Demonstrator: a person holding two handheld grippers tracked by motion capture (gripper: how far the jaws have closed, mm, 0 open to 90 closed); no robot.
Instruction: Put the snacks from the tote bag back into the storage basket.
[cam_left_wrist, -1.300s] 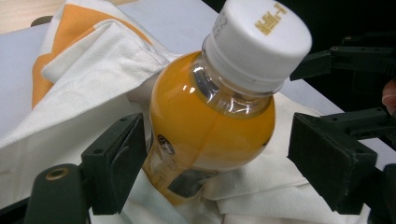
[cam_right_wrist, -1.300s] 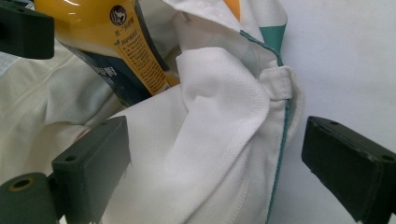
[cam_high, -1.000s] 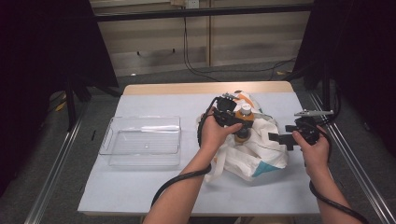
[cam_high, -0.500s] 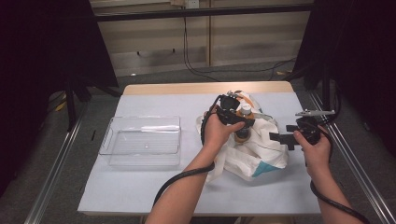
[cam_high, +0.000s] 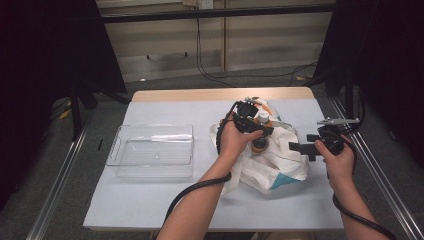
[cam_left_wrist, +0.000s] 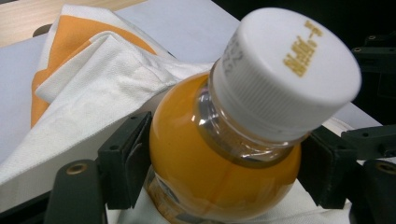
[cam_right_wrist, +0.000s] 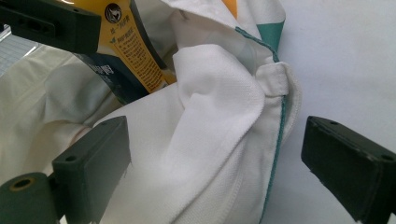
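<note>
The step in hand looks like taking the orange bottle (cam_left_wrist: 219, 163) out of the white cloth bag (cam_high: 270, 162), which lies crumpled on the tabletop (cam_high: 150, 205) to the right of the clear tray (cam_high: 150, 150). The left hand-held gripper (cam_high: 257, 131) has just been closing, and its 2 jaws now sit against the bottle's shoulder below the white cap (cam_left_wrist: 289, 70); the bottle stands at the bag's mouth, its lower part among the folds. The right hand-held gripper (cam_right_wrist: 210, 172) stands wide at the bag's right edge, its jaws either side of a fold by the teal seam (cam_right_wrist: 275, 140) without pinching it. Next, I judge, the right should close on that fold to hold the bag down while the left lifts the bottle clear.
</note>
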